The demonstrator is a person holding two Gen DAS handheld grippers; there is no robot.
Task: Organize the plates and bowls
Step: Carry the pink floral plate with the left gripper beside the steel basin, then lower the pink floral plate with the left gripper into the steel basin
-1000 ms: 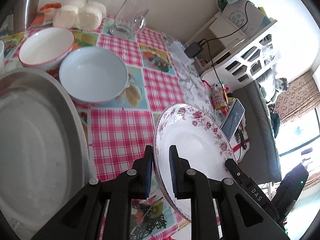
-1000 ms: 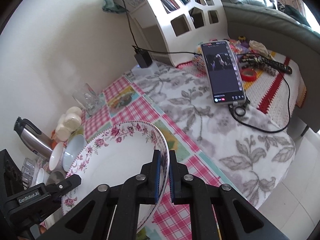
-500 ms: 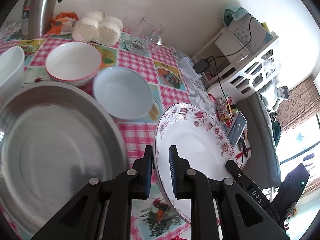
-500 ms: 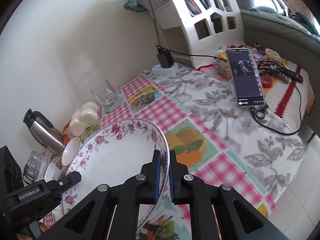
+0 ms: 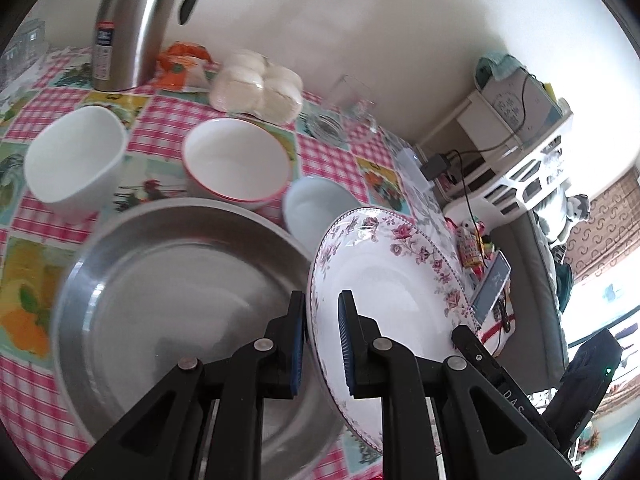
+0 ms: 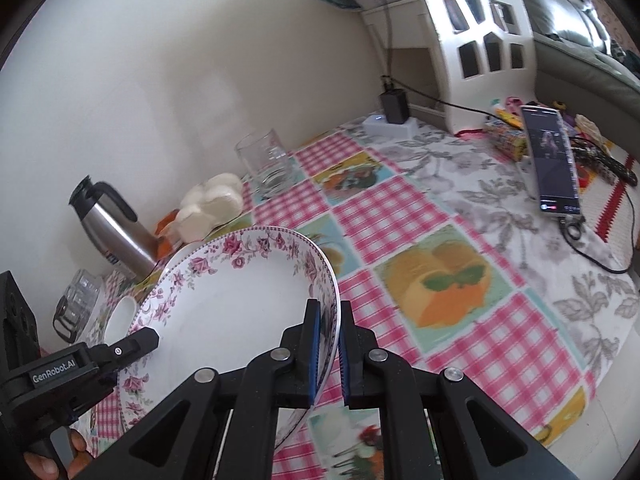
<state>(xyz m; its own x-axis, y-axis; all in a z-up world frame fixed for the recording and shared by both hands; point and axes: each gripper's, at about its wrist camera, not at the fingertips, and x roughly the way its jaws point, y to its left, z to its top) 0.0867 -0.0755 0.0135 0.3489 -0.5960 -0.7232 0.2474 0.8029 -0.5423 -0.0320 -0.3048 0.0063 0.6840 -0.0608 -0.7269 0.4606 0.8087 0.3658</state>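
A white plate with a pink flower rim [image 5: 384, 276] is held in the air by both grippers, one on each side of its rim. My left gripper [image 5: 322, 344] is shut on its near rim. My right gripper [image 6: 328, 350] is shut on the opposite rim of the flower plate [image 6: 224, 300]. The plate hangs tilted beside and partly over a large steel dish [image 5: 168, 280]. Behind the dish stand a red-rimmed white bowl [image 5: 236, 160], a plain white bowl [image 5: 76, 160] and a pale blue bowl [image 5: 316, 208].
A steel thermos jug [image 5: 128, 20], a bag of white buns [image 5: 260, 88] and a clear glass [image 5: 352, 100] stand along the wall. A phone [image 6: 550, 160] with cables lies on the flowered cloth to the right. A white shelf unit [image 6: 476, 36] stands at the corner.
Both grippers have carried the flower plate leftward and back toward the steel dish. The thermos and the plain white bowl have come into the left wrist view.
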